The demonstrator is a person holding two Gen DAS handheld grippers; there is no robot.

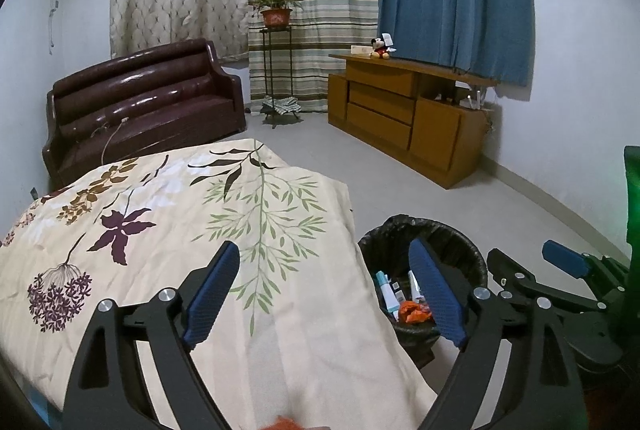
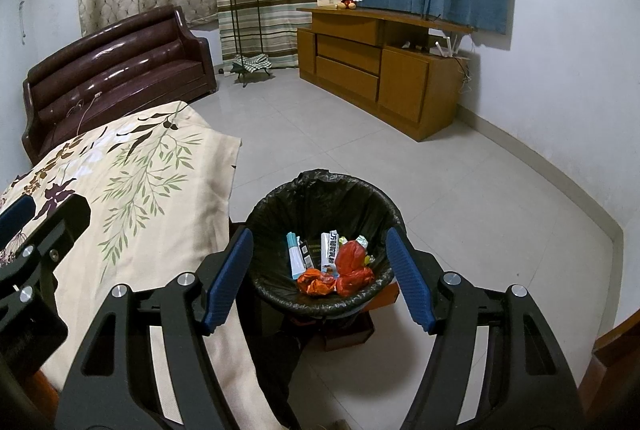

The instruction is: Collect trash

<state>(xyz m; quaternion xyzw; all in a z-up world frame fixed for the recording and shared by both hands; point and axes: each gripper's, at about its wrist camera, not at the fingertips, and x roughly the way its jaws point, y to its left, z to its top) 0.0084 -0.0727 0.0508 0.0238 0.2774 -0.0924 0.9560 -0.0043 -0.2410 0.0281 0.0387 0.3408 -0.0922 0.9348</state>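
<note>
A bin lined with a black bag [image 2: 320, 198] stands on the floor beside the bed; it also shows in the left wrist view [image 1: 448, 234]. Inside lie a red plastic bag [image 2: 352, 266], an orange crumpled wrapper [image 2: 316, 280], a toothpaste-like box [image 2: 294, 256] and other packets. My right gripper [image 2: 320, 274] is open and empty, right above the bin. My left gripper [image 1: 324, 290] is open and empty over the bed's edge, left of the bin. An orange scrap [image 1: 280, 423] lies on the bedspread at the bottom edge of the left wrist view.
A floral bedspread [image 1: 180, 230] covers the bed on the left. A brown leather sofa [image 2: 116, 70] stands behind it. A wooden cabinet [image 2: 376, 62] with a plush toy lines the right wall. A plant stand [image 2: 244, 26] is by the curtains. Tiled floor lies between.
</note>
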